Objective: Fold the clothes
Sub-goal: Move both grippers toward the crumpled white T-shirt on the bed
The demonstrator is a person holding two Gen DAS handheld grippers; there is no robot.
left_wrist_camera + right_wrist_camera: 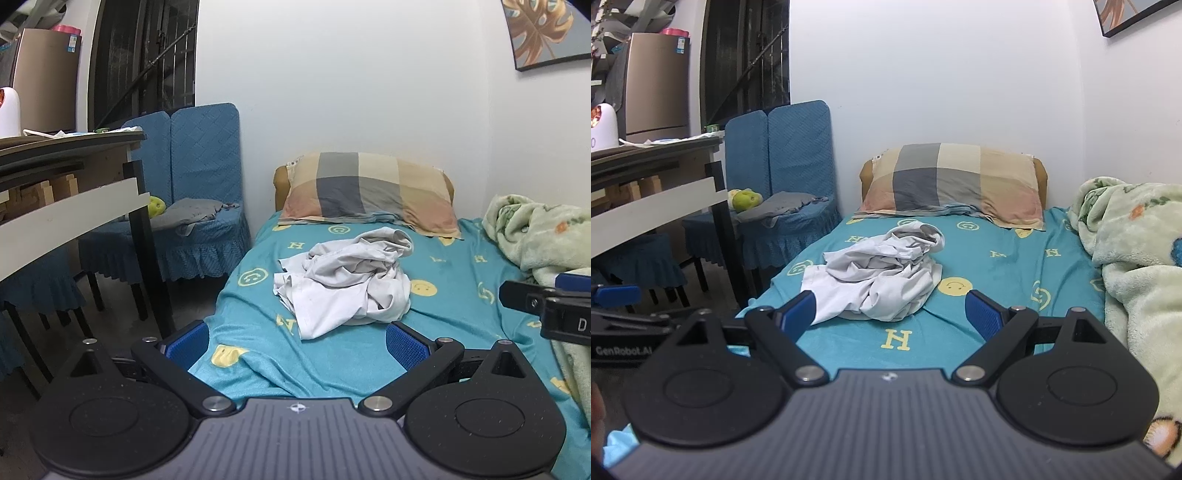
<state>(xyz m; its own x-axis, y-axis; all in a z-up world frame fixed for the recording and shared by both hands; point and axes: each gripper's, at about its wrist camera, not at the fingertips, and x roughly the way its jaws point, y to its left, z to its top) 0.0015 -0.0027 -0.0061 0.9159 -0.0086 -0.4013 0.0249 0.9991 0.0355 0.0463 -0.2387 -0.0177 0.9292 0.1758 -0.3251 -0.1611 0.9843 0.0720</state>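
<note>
A crumpled white garment (pixel 347 280) lies in a heap on the teal bed sheet (pixel 332 365), in the middle of the bed; it also shows in the right wrist view (pixel 879 280). My left gripper (pixel 295 345) is open and empty, held above the near end of the bed, short of the garment. My right gripper (pixel 892 314) is open and empty, just before the garment's near edge. The right gripper shows at the right edge of the left wrist view (pixel 546 306). The left gripper shows at the left edge of the right wrist view (pixel 620 317).
A checked pillow (pixel 369 192) lies at the head of the bed against the white wall. A pale green blanket (pixel 1137 266) is bunched along the bed's right side. Blue-covered chairs (pixel 199 192) and a wooden table (pixel 70 173) stand left of the bed.
</note>
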